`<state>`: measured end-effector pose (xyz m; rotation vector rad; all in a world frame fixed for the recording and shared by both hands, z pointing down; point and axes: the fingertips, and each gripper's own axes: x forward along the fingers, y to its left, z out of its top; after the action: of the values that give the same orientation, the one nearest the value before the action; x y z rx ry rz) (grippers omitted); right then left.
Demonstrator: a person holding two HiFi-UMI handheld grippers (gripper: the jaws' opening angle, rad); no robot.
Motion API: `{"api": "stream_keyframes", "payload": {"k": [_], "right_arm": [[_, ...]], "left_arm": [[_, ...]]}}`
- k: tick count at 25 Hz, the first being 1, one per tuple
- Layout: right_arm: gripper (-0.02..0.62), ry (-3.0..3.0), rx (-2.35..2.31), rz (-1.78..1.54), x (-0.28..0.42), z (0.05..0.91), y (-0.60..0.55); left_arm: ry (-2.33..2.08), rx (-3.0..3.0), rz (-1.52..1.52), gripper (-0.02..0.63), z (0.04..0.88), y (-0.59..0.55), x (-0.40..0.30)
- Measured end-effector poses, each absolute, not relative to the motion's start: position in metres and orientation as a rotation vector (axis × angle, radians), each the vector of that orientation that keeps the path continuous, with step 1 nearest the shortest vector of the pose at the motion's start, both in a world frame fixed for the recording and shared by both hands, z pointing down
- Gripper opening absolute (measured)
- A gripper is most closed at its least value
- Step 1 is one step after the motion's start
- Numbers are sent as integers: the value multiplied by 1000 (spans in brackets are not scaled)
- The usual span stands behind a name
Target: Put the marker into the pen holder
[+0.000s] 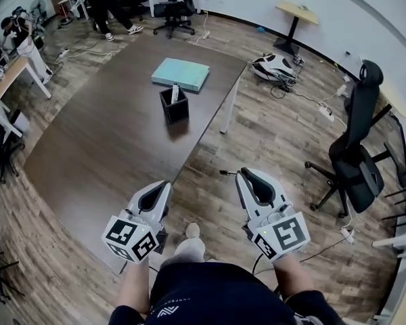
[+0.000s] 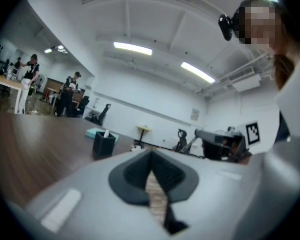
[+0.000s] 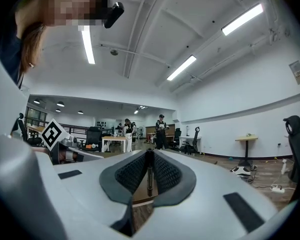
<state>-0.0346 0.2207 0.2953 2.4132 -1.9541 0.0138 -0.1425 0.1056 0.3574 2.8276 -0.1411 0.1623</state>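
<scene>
Head view: the dark bench (image 1: 108, 147) runs up from the person. The black pen holder (image 1: 174, 108) stands upright on it at 12 o'clock from the hands, well apart from both. A white marker (image 1: 175, 93) sticks up out of the holder. It is small here, so it is probably the task's marker, not certainly. A teal box (image 1: 181, 74) lies just beyond the holder at 12 o'clock. The left hand-held gripper (image 1: 161, 189) and right hand-held gripper (image 1: 245, 180) hang low near the body at 6 o'clock, off the bench edge, tips pointing forward.

Left gripper view: the jaws are closed together with nothing between them, only floor showing through the slit. The pen holder (image 2: 104, 145) sits at 10 o'clock from the jaw tips, with the white marker (image 2: 106, 133) poking from its top.

Right gripper view: the jaws are pressed together and empty, with a thin gap and no object in it. The holder is not in view here. The room and distant people show at 12 o'clock.

Judgement: the marker looks already placed, so the step is parking the hands. To do it well, keep both hand-held grippers back and low, away from the holder, so nothing knocks it over. If the marker leans on the rim, leave it alone, since nudging it risks tipping the light holder.
</scene>
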Motion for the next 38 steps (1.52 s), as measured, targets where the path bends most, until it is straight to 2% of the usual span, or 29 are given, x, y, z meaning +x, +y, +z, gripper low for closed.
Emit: {"api": "stream_keyframes", "payload": {"k": [8,24,38], "right_arm": [[28,-1992,2361,43,-3,295,149],[28,-2076,2248,-27,27,281,28],[28,-2328,1955,-28,86,292,-68]], "left_arm": [[-186,2838,199,2,361,48,-114],[-327,2823,252,3,378,-47,-101],[-731,2722,250,3,391,-107,-75]]}}
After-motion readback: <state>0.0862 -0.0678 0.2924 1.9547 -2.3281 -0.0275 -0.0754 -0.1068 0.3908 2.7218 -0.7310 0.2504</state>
